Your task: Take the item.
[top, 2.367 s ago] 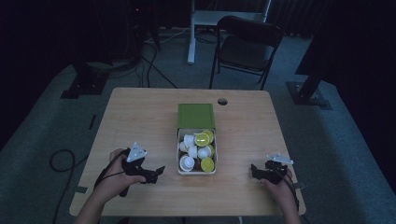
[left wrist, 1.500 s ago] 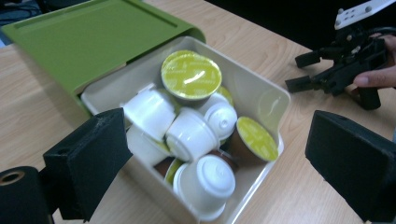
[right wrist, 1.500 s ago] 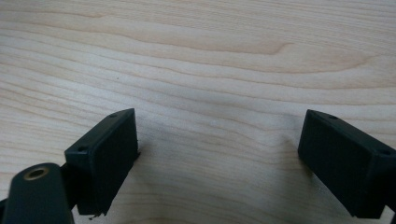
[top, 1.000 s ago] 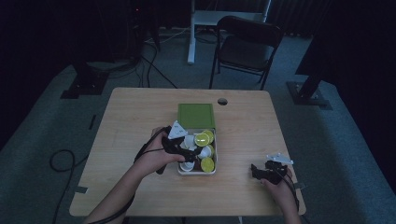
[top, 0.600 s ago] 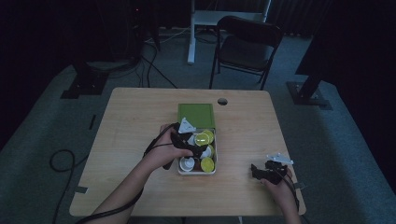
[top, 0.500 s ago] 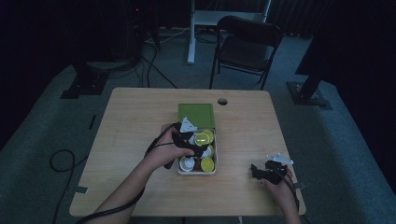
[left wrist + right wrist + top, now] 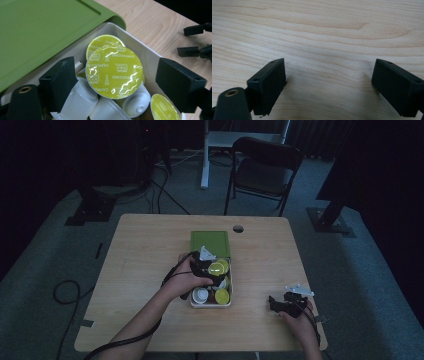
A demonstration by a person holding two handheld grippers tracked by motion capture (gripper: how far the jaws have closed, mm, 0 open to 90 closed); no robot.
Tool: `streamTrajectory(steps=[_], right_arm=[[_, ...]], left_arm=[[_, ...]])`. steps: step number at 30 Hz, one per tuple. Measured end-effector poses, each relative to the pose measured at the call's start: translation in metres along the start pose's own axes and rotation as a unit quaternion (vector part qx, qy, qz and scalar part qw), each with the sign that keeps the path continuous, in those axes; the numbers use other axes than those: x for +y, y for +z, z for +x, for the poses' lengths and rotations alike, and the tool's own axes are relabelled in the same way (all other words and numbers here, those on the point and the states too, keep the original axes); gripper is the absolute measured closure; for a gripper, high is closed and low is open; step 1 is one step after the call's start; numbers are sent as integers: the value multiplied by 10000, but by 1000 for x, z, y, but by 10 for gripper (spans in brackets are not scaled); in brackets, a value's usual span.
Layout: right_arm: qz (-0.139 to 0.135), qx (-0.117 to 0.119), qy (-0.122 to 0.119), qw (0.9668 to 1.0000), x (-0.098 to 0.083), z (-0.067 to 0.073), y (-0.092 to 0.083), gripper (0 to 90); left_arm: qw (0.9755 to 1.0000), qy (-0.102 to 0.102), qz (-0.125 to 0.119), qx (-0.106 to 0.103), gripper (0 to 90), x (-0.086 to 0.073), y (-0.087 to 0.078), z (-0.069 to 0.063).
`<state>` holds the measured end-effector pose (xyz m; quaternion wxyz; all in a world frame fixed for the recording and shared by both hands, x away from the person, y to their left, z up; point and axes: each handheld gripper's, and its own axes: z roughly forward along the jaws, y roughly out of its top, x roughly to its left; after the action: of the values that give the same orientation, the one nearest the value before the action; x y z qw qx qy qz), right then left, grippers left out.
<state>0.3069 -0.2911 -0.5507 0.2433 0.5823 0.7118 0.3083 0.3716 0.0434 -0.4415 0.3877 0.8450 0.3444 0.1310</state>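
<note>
Here, white capsules (image 7: 82,100) crowding the top capsule (image 7: 114,73), green lid (image 7: 45,30) beside.

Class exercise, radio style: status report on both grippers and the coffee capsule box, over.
Left gripper over the white box, jaws just been closing, straddling the top green-lidded capsule, not yet pressing. Right gripper open, resting on the table. Neighbouring capsules crowd close.
</note>
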Motion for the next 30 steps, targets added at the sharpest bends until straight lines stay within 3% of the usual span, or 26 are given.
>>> streamTrajectory(steps=[6, 18, 30], right_arm=[[3, 14, -7, 10000, 0, 0, 0, 117], [3, 14, -8, 10000, 0, 0, 0, 117], [-3, 12, -12, 10000, 0, 0, 0, 117]], left_arm=[[10000, 19, 25, 66, 307, -1, 7, 2], [9996, 141, 214, 115, 379, 2, 10, -3], [9999, 125, 3, 106, 383, 11, -8, -7]])
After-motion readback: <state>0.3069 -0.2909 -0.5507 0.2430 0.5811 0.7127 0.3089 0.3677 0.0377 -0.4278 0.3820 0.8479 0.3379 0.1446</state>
